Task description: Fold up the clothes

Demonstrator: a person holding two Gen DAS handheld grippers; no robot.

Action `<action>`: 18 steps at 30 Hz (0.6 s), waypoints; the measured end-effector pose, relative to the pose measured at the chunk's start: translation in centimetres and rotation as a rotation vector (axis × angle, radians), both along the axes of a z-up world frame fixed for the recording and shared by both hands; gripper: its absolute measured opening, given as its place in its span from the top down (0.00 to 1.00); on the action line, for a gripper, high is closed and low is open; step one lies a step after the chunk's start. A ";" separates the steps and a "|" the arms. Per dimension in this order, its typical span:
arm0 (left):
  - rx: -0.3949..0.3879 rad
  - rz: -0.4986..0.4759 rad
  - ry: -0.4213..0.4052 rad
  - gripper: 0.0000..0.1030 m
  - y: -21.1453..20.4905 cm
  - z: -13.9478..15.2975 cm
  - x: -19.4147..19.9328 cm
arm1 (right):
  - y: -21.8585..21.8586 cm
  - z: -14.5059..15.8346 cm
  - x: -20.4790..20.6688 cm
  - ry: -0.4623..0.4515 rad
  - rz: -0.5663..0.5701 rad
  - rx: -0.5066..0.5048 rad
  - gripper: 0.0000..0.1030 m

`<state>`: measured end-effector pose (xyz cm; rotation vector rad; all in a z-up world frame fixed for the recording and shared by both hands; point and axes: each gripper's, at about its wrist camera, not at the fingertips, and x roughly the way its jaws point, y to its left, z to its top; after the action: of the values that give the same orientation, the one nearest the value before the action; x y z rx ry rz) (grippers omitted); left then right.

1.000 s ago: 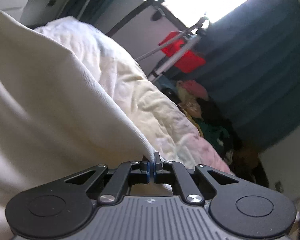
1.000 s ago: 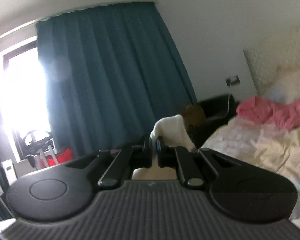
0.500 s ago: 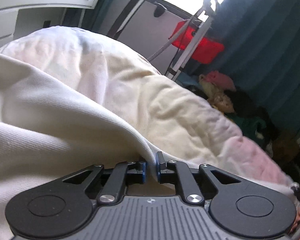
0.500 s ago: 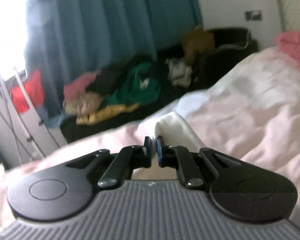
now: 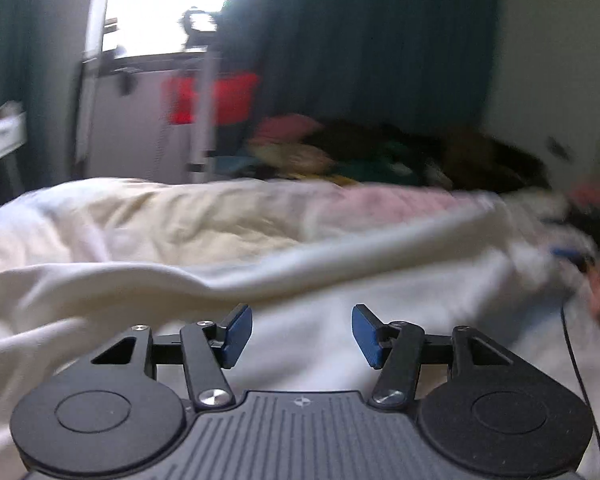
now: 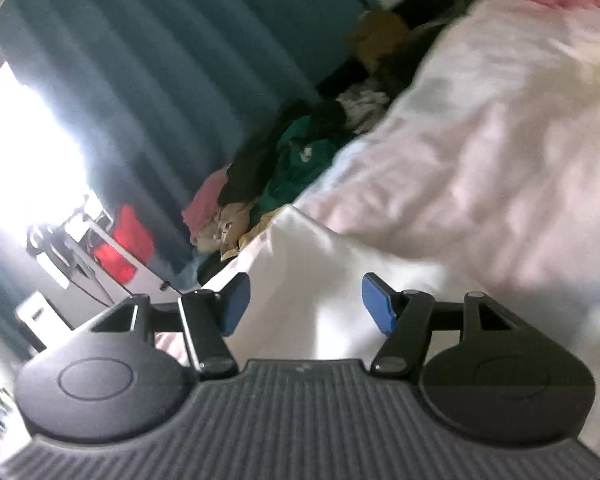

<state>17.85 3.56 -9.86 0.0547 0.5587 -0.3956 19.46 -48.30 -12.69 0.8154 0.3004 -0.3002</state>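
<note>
A white garment [image 5: 300, 272] lies spread on the bed, a thick fold running across the left wrist view. My left gripper [image 5: 302, 334] is open just above it, blue pads [image 5: 236, 332] apart with nothing between them. In the right wrist view the same white garment [image 6: 304, 280] lies under my right gripper [image 6: 304, 304], which is also open and empty, a corner of the cloth pointing away from it. Both views are blurred by motion.
The bed has a cream and pale pink duvet [image 5: 220, 216] [image 6: 480, 140]. Beyond its far edge lies a heap of coloured clothes [image 5: 360, 156] [image 6: 292, 168]. A drying rack with red cloth [image 5: 208, 96] stands by the bright window and teal curtains [image 6: 160, 60].
Both grippers were shut on the white garment and held it up; they swung down to the bed and have opened, letting the garment drop flat.
</note>
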 end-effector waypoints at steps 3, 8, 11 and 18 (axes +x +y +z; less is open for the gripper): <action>0.099 -0.071 -0.010 0.40 -1.0 -0.6 -2.8 | 0.4 -1.2 -2.1 0.043 -0.005 0.087 0.37; 0.253 -0.091 -0.068 0.40 -2.2 -2.8 -5.8 | 0.7 -3.7 -2.9 0.083 0.014 0.291 0.38; 0.310 -0.081 -0.049 0.42 -3.4 -4.2 -4.8 | 0.5 -4.1 -2.0 0.076 0.006 0.319 0.38; 0.313 0.017 -0.086 0.83 -4.5 -5.3 -1.2 | -0.9 -3.7 2.9 0.186 -0.123 0.172 0.56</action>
<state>16.62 -0.92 -15.17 0.3662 0.5316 -0.2850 22.33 -49.23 -16.37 0.9795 0.4552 -0.4719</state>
